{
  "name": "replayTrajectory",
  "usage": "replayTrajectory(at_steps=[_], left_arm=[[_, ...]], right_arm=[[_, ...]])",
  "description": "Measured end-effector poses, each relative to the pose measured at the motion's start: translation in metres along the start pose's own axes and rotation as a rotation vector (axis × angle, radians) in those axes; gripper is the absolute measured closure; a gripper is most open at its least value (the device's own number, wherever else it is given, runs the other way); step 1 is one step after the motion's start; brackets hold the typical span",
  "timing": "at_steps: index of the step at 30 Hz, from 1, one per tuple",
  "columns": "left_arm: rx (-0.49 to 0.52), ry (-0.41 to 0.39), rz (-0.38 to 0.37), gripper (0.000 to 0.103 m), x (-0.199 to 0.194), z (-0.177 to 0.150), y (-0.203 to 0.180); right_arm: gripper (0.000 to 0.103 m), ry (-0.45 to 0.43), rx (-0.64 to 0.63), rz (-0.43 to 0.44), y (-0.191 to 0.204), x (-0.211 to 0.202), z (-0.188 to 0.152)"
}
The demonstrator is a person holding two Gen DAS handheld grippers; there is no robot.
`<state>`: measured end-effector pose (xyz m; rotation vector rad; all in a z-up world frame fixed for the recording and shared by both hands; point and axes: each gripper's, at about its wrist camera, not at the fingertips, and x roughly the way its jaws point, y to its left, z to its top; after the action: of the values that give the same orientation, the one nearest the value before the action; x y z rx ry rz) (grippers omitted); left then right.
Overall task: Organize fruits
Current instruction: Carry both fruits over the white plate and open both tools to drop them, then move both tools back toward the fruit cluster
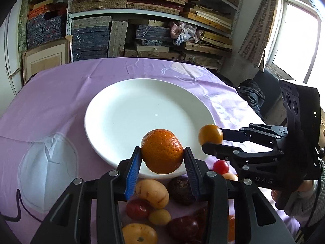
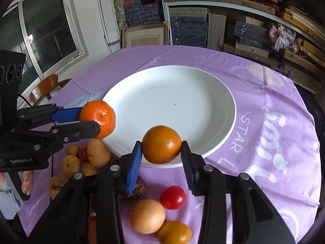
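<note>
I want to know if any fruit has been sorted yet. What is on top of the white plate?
Nothing rests on the white plate; only a tiny dark speck shows. The left claw holds a mandarin above its near rim, which hides that edge.

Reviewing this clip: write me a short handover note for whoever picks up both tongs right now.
Left tongs: shut on the mandarin, held at the near rim of the white plate.
Right tongs: shut on the smooth orange fruit, also over the plate's near rim.
Done: both fruits lifted; nothing lies on the plate yet.
Left: set both down on the plate, then fetch the rest from the pile on the purple cloth, including the red tomato, the yellow fruit and a dark passion fruit.
</note>
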<state>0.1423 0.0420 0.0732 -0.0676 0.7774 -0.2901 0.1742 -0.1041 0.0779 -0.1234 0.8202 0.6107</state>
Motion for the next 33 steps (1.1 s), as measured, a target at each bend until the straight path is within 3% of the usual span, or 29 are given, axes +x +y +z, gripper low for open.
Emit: replayTrajectory(at_steps=[4,6,8,10,12,16,18,20,25,33], left_arm=[[-0.025,-0.006,-0.005,0.06,0.007,0.007,0.005],[-0.038,-0.021,-0.013,0.054,0.0,0.008,0.007],[-0.05,-0.045,-0.021,0.042,-0.013,0.007,0.012],[-0.053,-0.055,-0.02,0.039,-0.025,0.004,0.013],[-0.046,-0.07,-0.006,0.036,-0.043,-0.01,0.016],[-0.041,-0.077,0.029,0.03,-0.073,-0.054,0.022],[-0.047,-0.071,0.034,0.03,-0.084,-0.081,0.024],[-0.043,-0.072,0.03,0.03,-0.089,-0.101,0.024],[-0.008,-0.074,0.023,0.03,-0.091,-0.128,0.015],[0.035,-0.043,0.045,0.026,-0.08,-0.13,0.004]], right_arm=[[0.064,-0.025,-0.02,-0.029,0.003,0.004,0.001],[0.058,-0.046,-0.02,-0.035,0.002,-0.003,-0.003],[0.057,-0.069,-0.015,-0.03,0.001,-0.015,-0.01],[0.053,-0.095,-0.008,-0.019,-0.002,-0.031,-0.02],[0.037,-0.142,0.005,-0.012,-0.005,-0.053,-0.035],[0.029,-0.221,-0.002,-0.016,-0.002,-0.093,-0.077],[0.018,-0.247,0.002,-0.017,-0.001,-0.105,-0.095],[0.013,-0.292,0.021,-0.006,-0.002,-0.115,-0.112],[0.012,-0.281,0.081,-0.002,-0.015,-0.113,-0.131],[0.008,-0.276,0.121,0.003,-0.026,-0.11,-0.128]])
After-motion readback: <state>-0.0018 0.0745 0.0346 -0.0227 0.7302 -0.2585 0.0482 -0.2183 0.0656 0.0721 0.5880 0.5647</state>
